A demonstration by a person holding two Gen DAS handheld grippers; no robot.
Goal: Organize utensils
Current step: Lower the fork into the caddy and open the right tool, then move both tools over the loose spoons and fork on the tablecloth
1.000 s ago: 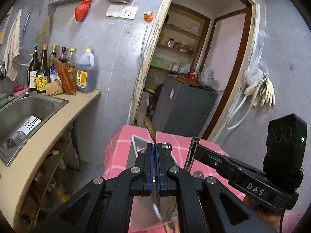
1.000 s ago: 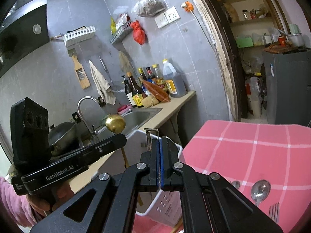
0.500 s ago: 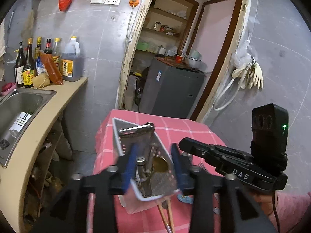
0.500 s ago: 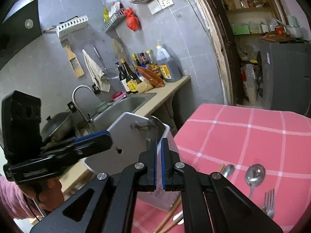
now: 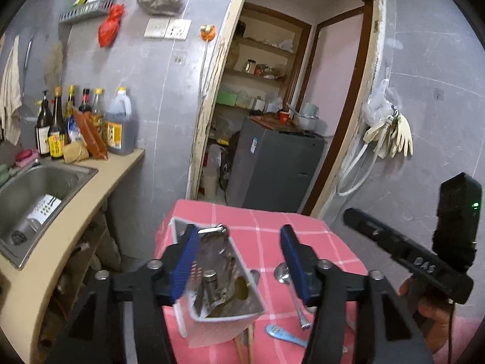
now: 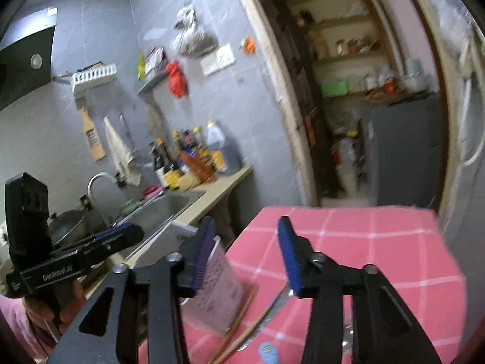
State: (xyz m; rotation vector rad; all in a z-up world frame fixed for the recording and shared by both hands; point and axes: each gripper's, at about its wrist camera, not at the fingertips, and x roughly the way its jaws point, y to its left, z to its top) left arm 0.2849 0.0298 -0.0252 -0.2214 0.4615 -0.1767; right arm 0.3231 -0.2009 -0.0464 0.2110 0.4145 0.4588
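A white perforated utensil holder (image 5: 218, 327) stands on the pink checked tablecloth (image 5: 266, 221), with metal handles (image 5: 212, 231) and a brass ladle bowl (image 5: 239, 288) inside. My left gripper (image 5: 238, 261) hovers just above it, jaws opening, its pads pressing on nothing. My right gripper (image 6: 245, 251) is to the right of the holder (image 6: 218, 282), jaws also opening, nothing held. Beside the holder lie a metal spoon (image 5: 286, 273), a blue spoon (image 5: 280, 332) and wooden chopsticks (image 6: 239, 321). Each gripper shows in the other's view; the right gripper's black body (image 5: 409, 264) sits at the right edge.
A steel sink (image 5: 36, 188) and a counter with sauce bottles (image 5: 75, 127) run along the left, close to the table's left edge. Behind the table is a doorway with a grey cabinet (image 5: 272, 163). Gloves (image 5: 394, 136) and a hose hang on the right wall.
Both grippers were shut on utensils over the holder; both have let go, opened and lifted back. The utensils now stand in the holder. The right wrist view has swung right.
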